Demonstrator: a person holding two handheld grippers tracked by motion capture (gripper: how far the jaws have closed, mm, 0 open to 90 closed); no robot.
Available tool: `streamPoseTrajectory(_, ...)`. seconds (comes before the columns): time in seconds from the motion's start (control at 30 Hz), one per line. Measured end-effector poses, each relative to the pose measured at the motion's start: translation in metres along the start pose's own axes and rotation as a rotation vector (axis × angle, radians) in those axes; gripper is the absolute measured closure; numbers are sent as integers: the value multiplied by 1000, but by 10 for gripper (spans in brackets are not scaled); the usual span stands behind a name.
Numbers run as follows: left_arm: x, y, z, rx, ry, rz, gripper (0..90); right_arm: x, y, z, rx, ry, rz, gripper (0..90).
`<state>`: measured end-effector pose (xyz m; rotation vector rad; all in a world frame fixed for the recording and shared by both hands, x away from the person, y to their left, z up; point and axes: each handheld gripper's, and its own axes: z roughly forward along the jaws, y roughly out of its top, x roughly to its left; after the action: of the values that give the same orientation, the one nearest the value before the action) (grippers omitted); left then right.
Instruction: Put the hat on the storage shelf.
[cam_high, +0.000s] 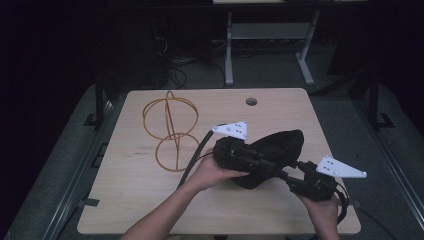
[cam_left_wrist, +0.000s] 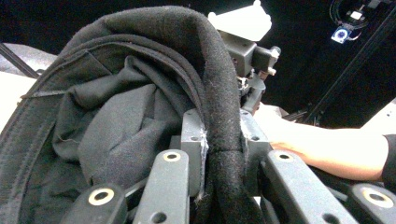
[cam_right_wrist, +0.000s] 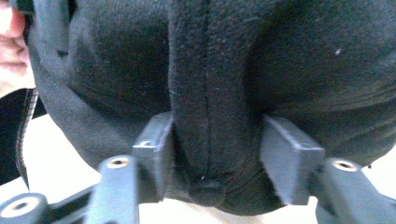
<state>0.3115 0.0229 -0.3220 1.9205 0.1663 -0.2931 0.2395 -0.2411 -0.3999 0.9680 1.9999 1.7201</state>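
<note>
Both grippers hold one black hat, lifted a bit above the worktop, near-right of the middle. Left gripper is squeezed shut on the hat's thick rim; in the left gripper view the rim sits pinched tight btwn the two jaws. Right gripper grabs the hat from the near side. In the right gripper view a fat fold with a seam runs btwn its jaws. The left jaw touches the fold, but there's a little gap at the right jaw, so I think the hold is light, not hard.

Step now, I guess: the hat is picked up w/ two grips, ready to go on the gold wire stand. That stand is on the far-left part of the worktop, well apart from the hat.

Next move needs both grippers to carry the hat left & far, open side down, over the round top of the stand. Nothing sits btwn hat & stand. The stand looks thin & light, so a bump could tip it.
</note>
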Motion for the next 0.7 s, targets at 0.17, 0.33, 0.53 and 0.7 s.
streamPoseTrajectory(0.17,2,1,-8,-34,-25,-25,766,-2,5,0,-37,30,6,777)
streamPoseTrajectory(0.33,4,1,-14,-54,-22,-26,762,4,13,-4,-41,-3,-49,862)
streamPoseTrajectory(0.53,8,-3,-20,-68,-15,-32,730,11,19,-8,-24,-43,-86,872)
streamPoseTrajectory(0.7,12,-9,-25,-55,15,-41,689,13,24,-11,-21,-59,-108,876)
